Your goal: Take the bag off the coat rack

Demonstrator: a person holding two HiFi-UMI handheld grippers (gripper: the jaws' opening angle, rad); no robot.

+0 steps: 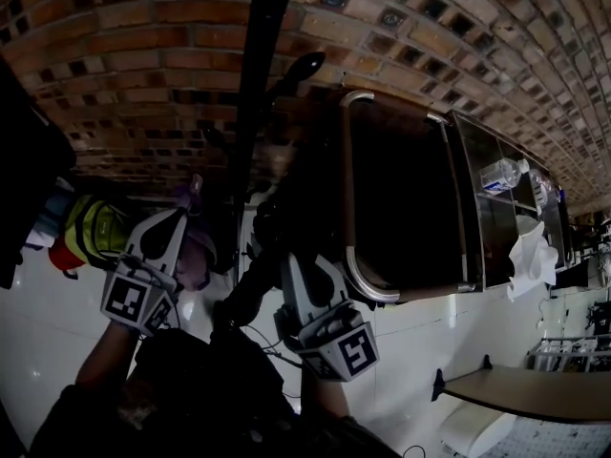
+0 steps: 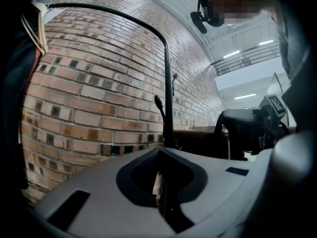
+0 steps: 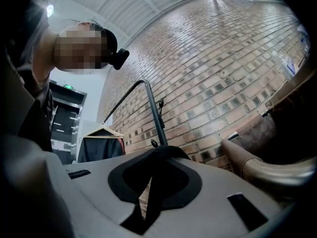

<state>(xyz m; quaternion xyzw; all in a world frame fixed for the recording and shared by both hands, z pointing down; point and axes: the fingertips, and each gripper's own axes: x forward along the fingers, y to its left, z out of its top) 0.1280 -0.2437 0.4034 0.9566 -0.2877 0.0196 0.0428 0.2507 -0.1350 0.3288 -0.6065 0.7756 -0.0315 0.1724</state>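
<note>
right gripper [image 1: 288, 259] clamped on a dark strap [image 3: 166, 153] beside the brown-trimmed bag [image 1: 401, 189] by the coat rack [image 1: 260, 84], left gripper [image 1: 179, 221] jaws pressed together.

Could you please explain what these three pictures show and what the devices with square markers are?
A person holds two hand-held grippers, each carrying a marker cube. The head view looks steeply down: left gripper at left, right gripper beside it, both near the black coat rack pole before a brick wall. The other two cameras ride on the grippers, looking along their jaws. There is no table in view. The left jaws look closed, nothing discernible between them. The right jaws appear to pinch a black strap, probably the bag's.
</note>
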